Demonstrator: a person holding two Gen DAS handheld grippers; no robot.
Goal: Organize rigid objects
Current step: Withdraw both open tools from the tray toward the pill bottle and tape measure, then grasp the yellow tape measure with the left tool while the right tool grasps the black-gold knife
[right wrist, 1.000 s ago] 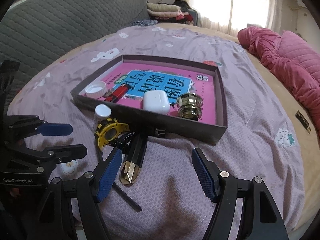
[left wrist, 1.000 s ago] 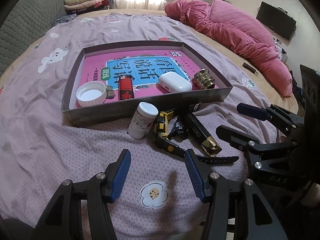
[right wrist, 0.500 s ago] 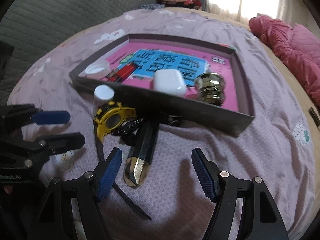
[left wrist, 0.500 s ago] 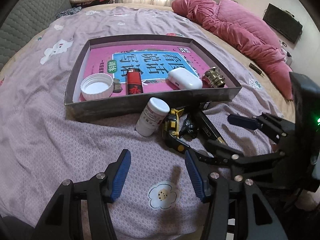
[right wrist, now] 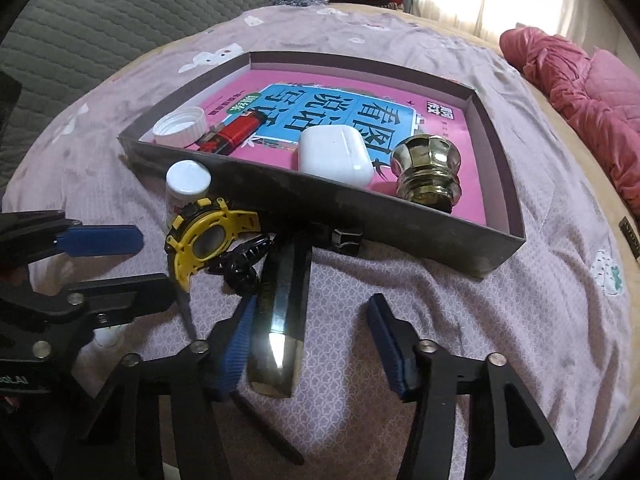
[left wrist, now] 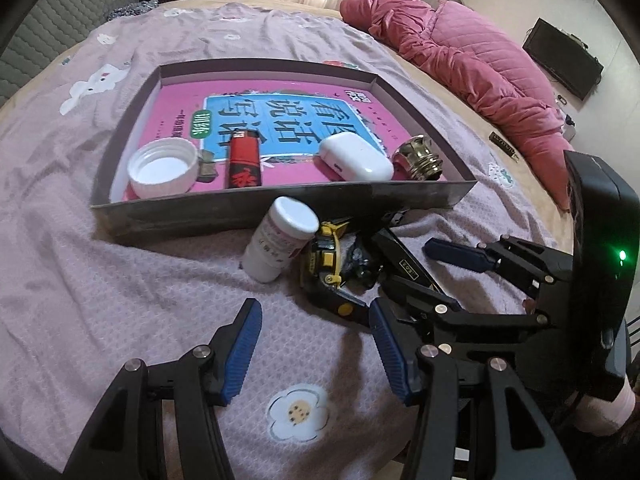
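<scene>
A shallow grey box (right wrist: 420, 236) is seen on the bed (left wrist: 100, 288), lined with a pink book and holding a white cap (left wrist: 163, 168), a red lighter (left wrist: 244, 159), a white earbud case (right wrist: 334, 154) and a brass knob (right wrist: 426, 174). Just outside its near wall a white pill bottle (left wrist: 280, 240), a yellow watch (right wrist: 204, 236), a black clip (right wrist: 242, 266) and a dark faceted bar (right wrist: 280, 320) with a shiny tip are clustered together. The right gripper (right wrist: 312, 344) is held low over the bar, its fingers having just been closing; the bar lies between them, the left blue pad (right wrist: 236, 348) right beside it, the other pad clear, and no grip is seen. The left gripper (left wrist: 314, 350) is poised over bare bedspread near the watch, its fingers apart with nothing between them.
</scene>
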